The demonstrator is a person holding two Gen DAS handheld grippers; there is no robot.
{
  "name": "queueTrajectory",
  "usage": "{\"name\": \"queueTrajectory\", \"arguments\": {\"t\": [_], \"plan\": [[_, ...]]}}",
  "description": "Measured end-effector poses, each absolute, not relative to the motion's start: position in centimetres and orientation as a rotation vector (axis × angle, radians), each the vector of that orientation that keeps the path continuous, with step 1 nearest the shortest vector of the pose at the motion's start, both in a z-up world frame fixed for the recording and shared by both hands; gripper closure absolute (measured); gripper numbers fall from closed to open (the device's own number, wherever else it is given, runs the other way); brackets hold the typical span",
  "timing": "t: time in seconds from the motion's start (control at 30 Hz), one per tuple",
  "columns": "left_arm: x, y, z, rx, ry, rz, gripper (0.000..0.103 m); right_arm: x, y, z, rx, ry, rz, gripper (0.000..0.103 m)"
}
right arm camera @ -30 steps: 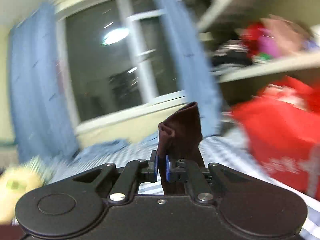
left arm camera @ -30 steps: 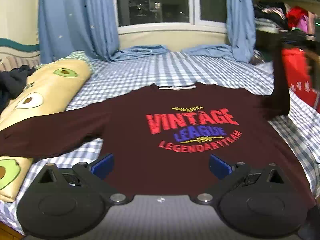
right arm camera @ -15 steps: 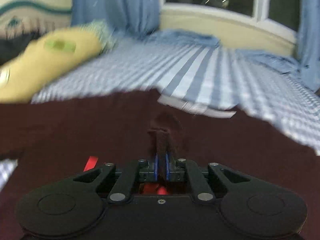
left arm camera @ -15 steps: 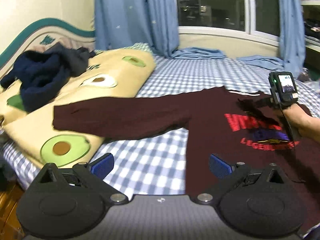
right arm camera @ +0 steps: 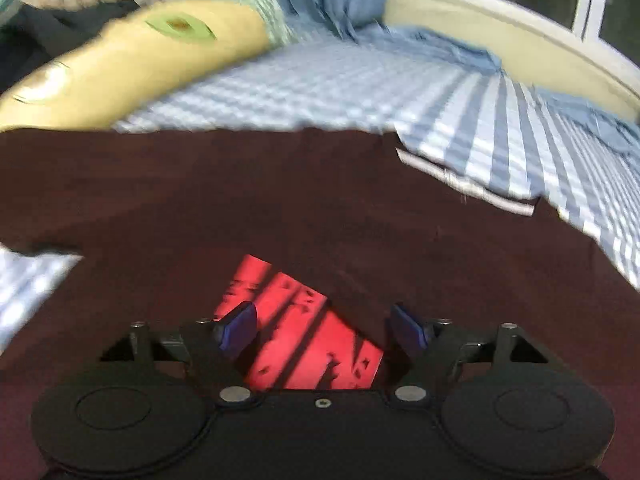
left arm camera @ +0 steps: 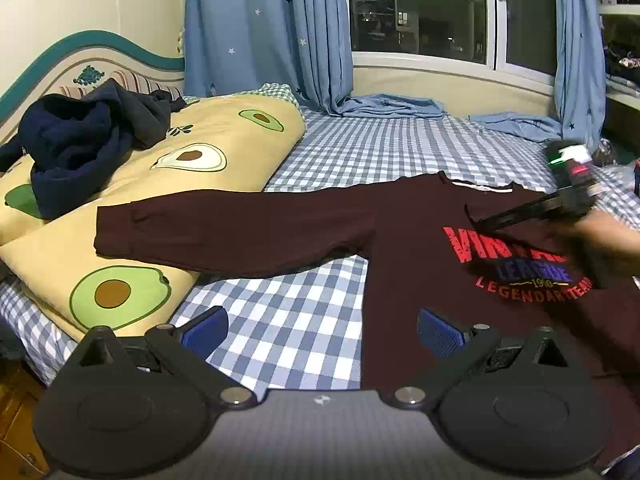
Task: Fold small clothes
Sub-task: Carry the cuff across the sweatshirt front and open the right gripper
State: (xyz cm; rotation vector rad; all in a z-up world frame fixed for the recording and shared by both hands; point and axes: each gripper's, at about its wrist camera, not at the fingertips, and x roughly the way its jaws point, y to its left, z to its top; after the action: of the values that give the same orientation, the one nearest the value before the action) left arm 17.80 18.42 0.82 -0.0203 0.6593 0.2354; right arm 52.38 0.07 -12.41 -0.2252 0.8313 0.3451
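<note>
Shirt: my dark maroon long-sleeved shirt [left arm camera: 420, 248] lies face up on the checked bedsheet [left arm camera: 304, 320], ahead of my left tongs and directly under my right ones
Left tongs: my left tongs [left arm camera: 322, 330] hang above the sheet with the blue pads wide apart and nothing between them; the shirt's side edge runs just inside the right-hand pad [left arm camera: 438, 332]
Right tongs: my right tongs [right arm camera: 322, 324] have just been opening and now stand apart over the shirt's chest, nothing pinched between them; the red lettering [right arm camera: 304, 332] shows in the gap
Sleeves: one sleeve [left arm camera: 224, 236] stretches flat away to the left of my left tongs, its cuff resting on the avocado-print quilt [left arm camera: 192, 152]; the other sleeve [right arm camera: 400, 256] lies folded across the chest, its end just ahead of my right tongs, covering part of the print
Collar: the pale neckband [right arm camera: 464, 184] sits beyond my right tongs, to their right
Beyond: a navy garment [left arm camera: 80, 140] is heaped on the quilt, far left of my left tongs; blue curtains [left arm camera: 264, 32] hang at the window ahead
</note>
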Motion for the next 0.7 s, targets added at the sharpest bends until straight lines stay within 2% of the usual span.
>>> {"name": "queueTrajectory", "arguments": {"t": [0.13,0.23,0.27,0.4,0.43,0.53,0.7], "plan": [[18.0,18.7,0.6,-0.016,0.675,0.261,0.001,47.1,-5.3,-7.8,-0.251,0.735,0.387,0.026],[18.4,18.6,0.5,-0.017,0.68,0.266,0.001,44.7,-13.7,-6.1,-0.202,0.744,0.284,0.03],[18.6,18.3,0.5,-0.016,0.679,0.265,0.001,44.2,-16.9,-6.0,-0.165,0.755,0.238,0.033],[19.6,17.0,0.6,-0.013,0.679,0.238,0.001,42.4,-29.8,-7.6,0.05,0.852,0.024,0.06],[19.9,16.4,0.7,-0.006,0.678,0.233,0.001,42.0,-31.7,-8.4,0.079,0.876,-0.005,0.061],[20.2,14.8,1.2,0.019,0.662,0.216,0.001,40.8,-32.9,-10.5,-0.044,0.88,-0.078,0.062],[20.3,13.0,1.5,0.029,0.675,0.195,0.001,39.1,-29.9,-11.9,-0.272,0.761,-0.034,0.065]]}}
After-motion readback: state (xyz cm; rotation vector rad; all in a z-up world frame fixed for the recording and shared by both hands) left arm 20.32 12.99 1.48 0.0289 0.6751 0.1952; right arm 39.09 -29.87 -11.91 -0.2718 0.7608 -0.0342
